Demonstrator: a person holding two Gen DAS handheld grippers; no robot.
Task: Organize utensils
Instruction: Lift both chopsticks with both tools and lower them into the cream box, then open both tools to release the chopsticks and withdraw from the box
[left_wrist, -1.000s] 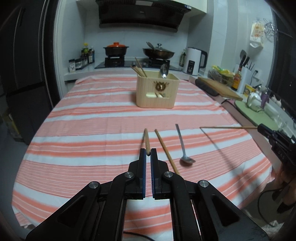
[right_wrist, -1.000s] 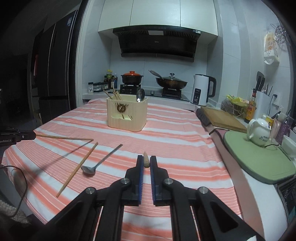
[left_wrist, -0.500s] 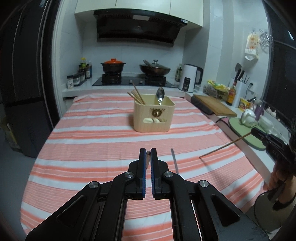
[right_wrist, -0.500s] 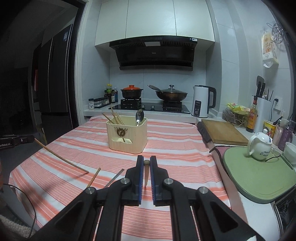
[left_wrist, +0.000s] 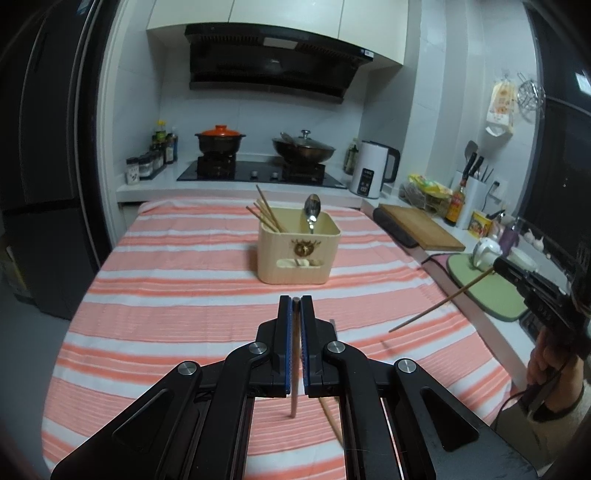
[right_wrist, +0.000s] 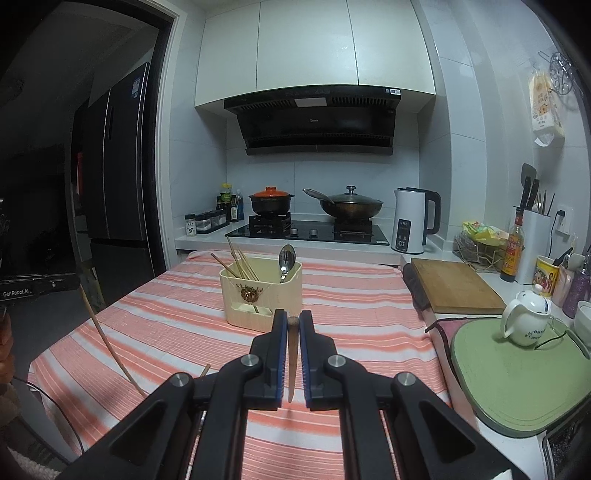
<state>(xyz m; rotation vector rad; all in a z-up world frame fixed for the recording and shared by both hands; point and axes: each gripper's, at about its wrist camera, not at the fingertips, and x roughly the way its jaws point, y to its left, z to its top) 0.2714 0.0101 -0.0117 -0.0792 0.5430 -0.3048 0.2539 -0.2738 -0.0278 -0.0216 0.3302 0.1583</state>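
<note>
A cream utensil holder (left_wrist: 298, 251) (right_wrist: 261, 291) stands mid-table with several chopsticks (left_wrist: 266, 215) and a spoon (left_wrist: 312, 211) in it. My left gripper (left_wrist: 294, 301) is shut on a chopstick (left_wrist: 293, 384) that hangs down between the fingers, lifted above the cloth. My right gripper (right_wrist: 293, 319) is shut on another chopstick (right_wrist: 291, 354), also hanging down. Each held chopstick also shows in the other view (left_wrist: 439, 304) (right_wrist: 107, 339). One loose chopstick (left_wrist: 330, 417) (right_wrist: 204, 369) lies on the cloth under the grippers.
The table has an orange-and-white striped cloth (left_wrist: 177, 280). To the right are a wooden cutting board (right_wrist: 454, 284), a green mat (right_wrist: 509, 376) with a white teapot (right_wrist: 528, 317), and a kettle (right_wrist: 412, 225). Behind is the stove with pots (right_wrist: 314, 206).
Both grippers have lifted their chopsticks off the cloth and tilted up, so the sticks now hang downward. The holder sits nearer the middle of both views.
</note>
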